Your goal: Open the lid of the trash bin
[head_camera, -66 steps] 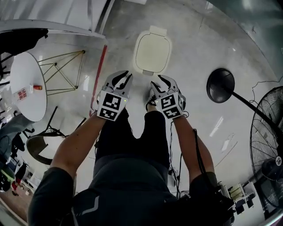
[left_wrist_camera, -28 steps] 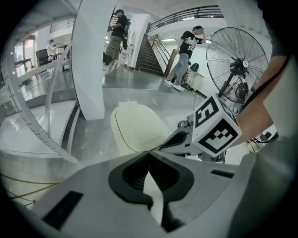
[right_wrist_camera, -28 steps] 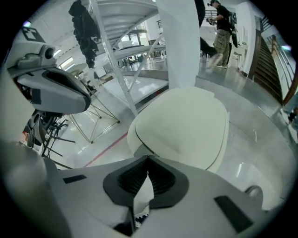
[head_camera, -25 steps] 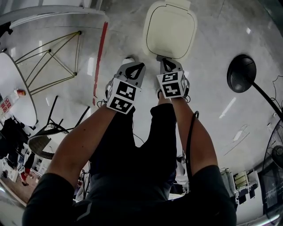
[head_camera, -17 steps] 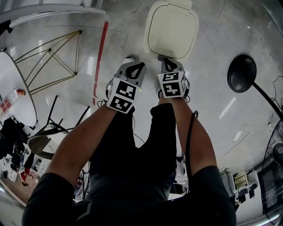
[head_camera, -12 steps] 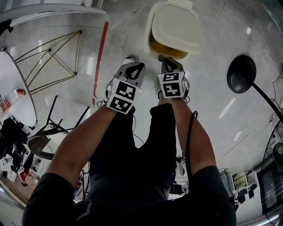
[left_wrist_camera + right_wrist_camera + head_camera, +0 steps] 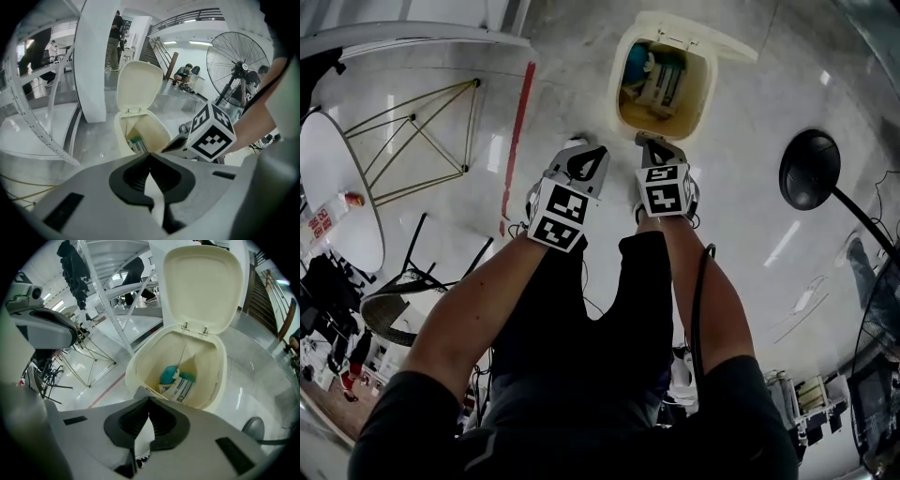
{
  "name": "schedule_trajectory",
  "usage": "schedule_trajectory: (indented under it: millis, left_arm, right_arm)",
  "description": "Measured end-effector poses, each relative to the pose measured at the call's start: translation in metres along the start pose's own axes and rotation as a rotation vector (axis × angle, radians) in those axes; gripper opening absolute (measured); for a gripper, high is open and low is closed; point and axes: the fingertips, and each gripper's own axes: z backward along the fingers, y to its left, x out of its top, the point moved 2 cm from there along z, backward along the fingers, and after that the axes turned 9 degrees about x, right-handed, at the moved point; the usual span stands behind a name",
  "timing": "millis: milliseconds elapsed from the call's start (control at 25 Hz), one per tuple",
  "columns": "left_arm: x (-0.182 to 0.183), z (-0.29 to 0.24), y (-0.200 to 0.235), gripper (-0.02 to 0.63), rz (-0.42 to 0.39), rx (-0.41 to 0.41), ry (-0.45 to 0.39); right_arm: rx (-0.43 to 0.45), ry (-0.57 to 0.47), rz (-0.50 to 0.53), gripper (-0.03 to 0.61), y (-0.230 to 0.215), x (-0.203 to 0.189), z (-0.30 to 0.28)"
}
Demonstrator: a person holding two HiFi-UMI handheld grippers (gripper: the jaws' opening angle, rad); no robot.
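**Trash bin (image 7: pixel 615 82), lid (image 7: pixel 201 287) raised, on the floor at upper centre of the head view**
Left claw (image 7: pixel 592 150) and right claw (image 7: pixel 648 140) are both pinched together and empty, the right tip just beside the bin's near rim. The lid stands upright on the far hinge, inner face toward the person. The mouth points up, its oval running near-to-far. Judged: opening looks complete — hold steady and avoid knocking the lid forward.

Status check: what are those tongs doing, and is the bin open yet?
Both shut, empty: left tongs, right tongs. Open: trash bin, lid upright, rubbish inside. Nothing in the way.
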Motion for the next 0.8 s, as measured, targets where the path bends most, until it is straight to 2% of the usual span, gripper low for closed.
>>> schedule_trajectory:
  millis: [440,560,800]
  left_arm:
    - [0.028,0.02,-0.001,0.009,0.006,0.018,-0.034]
    - [0.04,0.036,-0.005,0.009,0.018,0.018,-0.041]
    - [0.096,0.078,-0.008,0.009,0.009,0.014,-0.121]
  right_arm:
    - [0.057,0.008,-0.092,0.028,-0.004,0.002,0.009]
    - [0.047,0.002,-0.086,0.028,-0.005,0.008,0.039]
    - [0.019,-0.099,-0.05,0.028,0.0,0.063,0.13]
